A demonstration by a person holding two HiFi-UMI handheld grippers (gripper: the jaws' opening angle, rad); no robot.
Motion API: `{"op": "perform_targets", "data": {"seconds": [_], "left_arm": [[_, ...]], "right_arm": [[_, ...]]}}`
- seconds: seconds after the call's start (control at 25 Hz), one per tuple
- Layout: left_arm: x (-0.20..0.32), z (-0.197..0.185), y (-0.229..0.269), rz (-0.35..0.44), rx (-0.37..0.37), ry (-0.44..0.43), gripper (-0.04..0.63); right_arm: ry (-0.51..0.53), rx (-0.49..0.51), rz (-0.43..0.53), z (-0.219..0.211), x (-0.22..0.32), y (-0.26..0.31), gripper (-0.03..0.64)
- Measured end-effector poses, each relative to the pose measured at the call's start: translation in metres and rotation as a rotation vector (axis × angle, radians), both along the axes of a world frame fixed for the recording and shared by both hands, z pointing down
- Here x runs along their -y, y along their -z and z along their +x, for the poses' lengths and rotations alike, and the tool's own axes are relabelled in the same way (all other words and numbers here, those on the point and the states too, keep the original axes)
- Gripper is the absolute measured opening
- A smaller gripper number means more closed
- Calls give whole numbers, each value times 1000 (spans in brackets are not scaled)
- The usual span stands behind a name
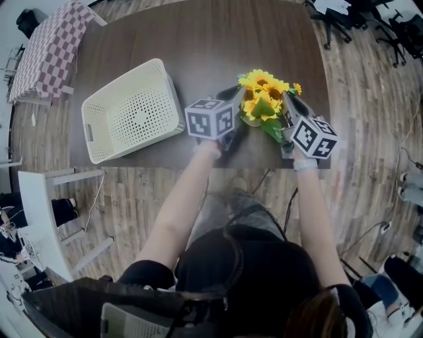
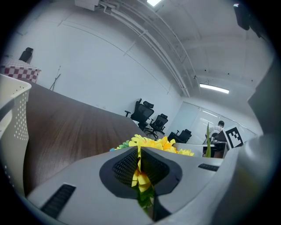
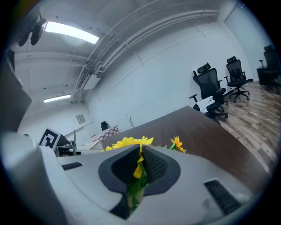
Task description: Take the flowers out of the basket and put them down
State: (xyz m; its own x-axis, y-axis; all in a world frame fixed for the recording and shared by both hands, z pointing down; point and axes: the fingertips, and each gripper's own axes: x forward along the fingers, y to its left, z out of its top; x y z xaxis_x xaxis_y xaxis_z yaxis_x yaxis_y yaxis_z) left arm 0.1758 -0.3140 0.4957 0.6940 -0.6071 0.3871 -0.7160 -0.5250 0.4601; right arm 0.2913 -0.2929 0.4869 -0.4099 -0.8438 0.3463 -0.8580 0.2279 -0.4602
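Observation:
A bunch of yellow artificial sunflowers (image 1: 264, 96) with green leaves sits between my two grippers, near the front edge of the dark wooden table (image 1: 198, 33). I cannot tell whether it rests on the tabletop. My left gripper (image 1: 239, 109) holds it from the left and my right gripper (image 1: 285, 119) from the right. In the left gripper view the jaws of the left gripper (image 2: 139, 169) pinch yellow petals and a leaf of the flowers (image 2: 153, 143). The right gripper (image 3: 139, 169) likewise clamps a petal and green stem of the flowers (image 3: 127, 142). The cream basket (image 1: 119, 82) stands apart at the left, with nothing in it.
The basket's perforated wall (image 2: 13, 118) shows at the left edge of the left gripper view. A side table with a checked cloth (image 1: 49, 46) stands at the far left. Office chairs (image 1: 344, 20) are beyond the table's right corner. A white shelf (image 1: 39, 211) stands on the floor at left.

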Motion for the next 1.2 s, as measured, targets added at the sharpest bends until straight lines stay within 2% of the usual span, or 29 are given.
{"op": "perform_targets", "data": {"seconds": [0.16,0.28,0.52,0.72,0.76,0.96,1.2], "left_arm": [[0,-1,2,9,10,8,31],[0,-2,6,28,12,19,63],[1,-4,11,43,25,34,64],[-1,-9,15,75,52,61,64],[-1,-11,17,84,57,67,64],[-3,-18,23,117,80,89,64],[-9,-20,32,142,81,88,64]], "right_arm": [[-12,-6,2,3,0,-1,29],[-18,-8,12,5,0,1,35],[-43,-6,21,13,-1,5,77],[-62,-13,32,20,-5,6,81],[-64,-15,35,21,-6,7,104],[-67,-22,54,22,-9,13,106],[-67,-18,67,20,-18,19,71]]}}
